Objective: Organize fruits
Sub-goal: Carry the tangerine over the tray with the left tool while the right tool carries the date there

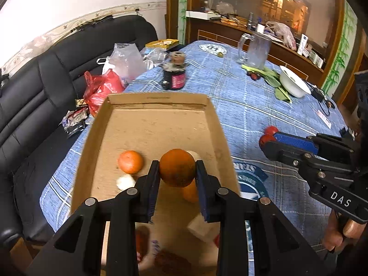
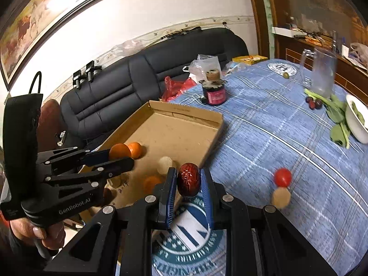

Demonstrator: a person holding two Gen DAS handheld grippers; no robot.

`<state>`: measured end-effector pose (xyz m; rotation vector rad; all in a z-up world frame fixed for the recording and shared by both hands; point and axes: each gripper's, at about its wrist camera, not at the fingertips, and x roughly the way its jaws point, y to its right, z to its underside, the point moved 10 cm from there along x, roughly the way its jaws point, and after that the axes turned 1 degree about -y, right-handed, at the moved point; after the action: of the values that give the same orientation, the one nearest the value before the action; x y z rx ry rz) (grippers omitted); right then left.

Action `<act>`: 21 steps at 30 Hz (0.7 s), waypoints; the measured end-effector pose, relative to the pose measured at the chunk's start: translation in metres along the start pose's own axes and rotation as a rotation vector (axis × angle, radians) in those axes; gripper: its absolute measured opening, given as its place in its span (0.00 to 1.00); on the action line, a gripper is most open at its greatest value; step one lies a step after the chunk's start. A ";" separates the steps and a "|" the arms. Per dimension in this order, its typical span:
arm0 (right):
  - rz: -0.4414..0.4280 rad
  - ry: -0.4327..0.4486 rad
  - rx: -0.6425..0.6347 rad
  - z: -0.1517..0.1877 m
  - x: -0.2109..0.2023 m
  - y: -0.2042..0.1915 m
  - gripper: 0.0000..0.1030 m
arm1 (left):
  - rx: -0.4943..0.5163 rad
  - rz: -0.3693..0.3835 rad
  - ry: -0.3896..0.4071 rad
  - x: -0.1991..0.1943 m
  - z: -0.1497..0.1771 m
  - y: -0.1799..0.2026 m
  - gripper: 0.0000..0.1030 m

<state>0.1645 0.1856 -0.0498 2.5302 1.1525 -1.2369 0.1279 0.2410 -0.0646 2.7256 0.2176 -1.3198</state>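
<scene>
My left gripper [image 1: 177, 172] is shut on an orange [image 1: 177, 168] and holds it over the shallow cardboard box [image 1: 147, 101]. On the box floor lie another orange [image 1: 130, 162], a pale round fruit [image 1: 125, 182] and a further orange piece [image 1: 191, 192]. My right gripper [image 2: 189, 180] is shut on a wrinkled red date [image 2: 188, 179], just beyond the box's near right corner and above the blue cloth. In the right wrist view the left gripper [image 2: 119, 158] carries its orange [image 2: 119, 151] above the box [image 2: 184, 112]. A small tomato [image 2: 283, 177] and a tan round fruit [image 2: 281, 197] rest on the cloth.
A dark jar [image 1: 174, 78] stands behind the box. A glass pitcher [image 1: 258, 50], green leaves [image 1: 273, 78], dark red fruits [image 1: 254, 75] and a white bowl [image 1: 294, 82] sit at the far right. Plastic bags [image 1: 103, 87] and a black sofa [image 1: 46, 73] line the left.
</scene>
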 end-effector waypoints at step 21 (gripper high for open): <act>-0.046 -0.045 -0.023 -0.044 0.073 -0.011 0.20 | -0.053 -0.059 -0.038 0.048 -0.049 -0.060 0.27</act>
<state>0.2133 0.2536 -0.0705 2.4599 1.2148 -1.2767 0.1846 0.3113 -0.0741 2.6673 0.3277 -1.3594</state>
